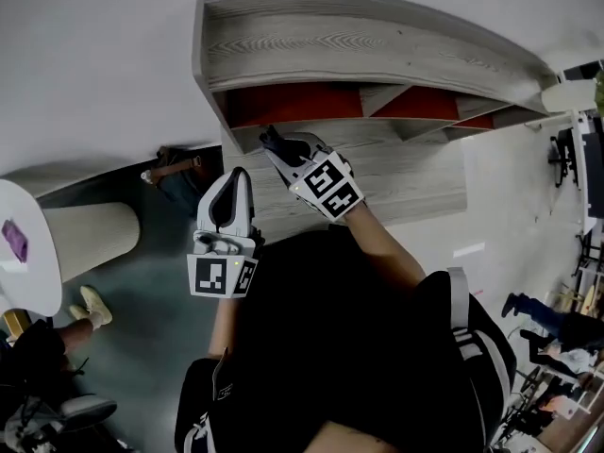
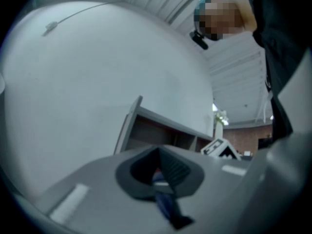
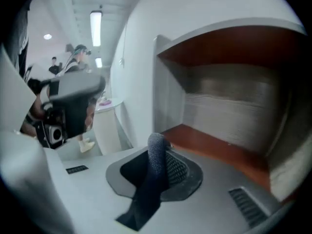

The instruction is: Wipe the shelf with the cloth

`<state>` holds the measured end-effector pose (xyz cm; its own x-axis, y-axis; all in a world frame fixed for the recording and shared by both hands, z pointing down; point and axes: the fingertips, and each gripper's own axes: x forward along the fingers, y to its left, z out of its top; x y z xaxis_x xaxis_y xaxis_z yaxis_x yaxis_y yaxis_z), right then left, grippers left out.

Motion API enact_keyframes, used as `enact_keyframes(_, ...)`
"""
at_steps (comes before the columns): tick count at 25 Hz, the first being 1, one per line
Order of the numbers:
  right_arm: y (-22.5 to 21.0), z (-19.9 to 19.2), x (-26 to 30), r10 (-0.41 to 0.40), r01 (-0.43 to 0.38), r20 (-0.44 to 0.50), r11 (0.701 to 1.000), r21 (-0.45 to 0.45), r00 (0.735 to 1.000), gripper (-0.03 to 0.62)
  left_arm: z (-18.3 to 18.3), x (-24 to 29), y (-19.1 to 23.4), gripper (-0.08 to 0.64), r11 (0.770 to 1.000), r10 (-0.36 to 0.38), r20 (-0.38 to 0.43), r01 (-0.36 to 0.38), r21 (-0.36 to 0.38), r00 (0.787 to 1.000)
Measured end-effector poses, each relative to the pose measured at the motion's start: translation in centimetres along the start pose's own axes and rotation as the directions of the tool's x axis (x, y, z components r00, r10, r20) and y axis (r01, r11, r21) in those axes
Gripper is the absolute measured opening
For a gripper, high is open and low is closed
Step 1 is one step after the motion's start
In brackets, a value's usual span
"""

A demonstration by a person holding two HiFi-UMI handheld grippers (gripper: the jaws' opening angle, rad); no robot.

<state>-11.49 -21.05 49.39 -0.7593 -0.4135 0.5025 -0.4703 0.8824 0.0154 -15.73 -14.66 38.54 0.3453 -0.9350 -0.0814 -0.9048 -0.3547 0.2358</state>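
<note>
The shelf [image 1: 359, 50] is a grey wood unit with red-lined compartments [image 1: 293, 102], standing against a white wall. In the head view my right gripper [image 1: 271, 142] reaches toward the lower left compartment, shut on a dark blue-grey cloth [image 1: 276, 147]. The right gripper view shows that cloth [image 3: 152, 179] pinched between the jaws of the right gripper [image 3: 158, 147] and hanging down, with the red shelf floor [image 3: 214, 147] just ahead. My left gripper [image 1: 236, 179] is held back, left of the right one, pointing up at the shelf [image 2: 161, 130]. The left gripper [image 2: 158, 174] has its jaws together, with a thin blue strip [image 2: 165, 204] at the seam.
A round white table [image 1: 24, 253] with a purple item [image 1: 14, 241] stands at the left on a cream pedestal [image 1: 90, 239]. A brown bag [image 1: 179, 173] lies on the floor by the shelf's left side. Someone's shoes [image 1: 90, 305] are near the pedestal.
</note>
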Motion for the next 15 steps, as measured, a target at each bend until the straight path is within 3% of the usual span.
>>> enact_keyframes(3,-5.3,1.5,-4.2,-0.216,0.2,0.115,0.97,0.138,0.969,0.048,-0.1,1.5,-0.9,0.005,0.998,-0.061,-0.004,0.061,-0.007,0.998)
enact_keyframes(7,-11.1,1.7,-8.6,-0.467,0.435,0.14,0.876,0.21,0.873,0.048,-0.1,3.2,-2.5,0.005,0.99,-0.14,-0.004,0.14,-0.014,0.99)
enact_keyframes(11,-14.3,0.0,-9.8,-0.59,0.569,0.048,0.794,0.212,0.806,0.048,-0.3,4.2,-3.7,0.005,0.982,-0.187,-0.009,0.187,-0.016,0.982)
enact_keyframes(15,-16.3,-3.0,-8.9,-0.637,0.636,-0.074,0.742,0.213,0.767,0.048,-0.5,4.5,-4.2,0.005,0.978,-0.209,-0.016,0.209,-0.025,0.978)
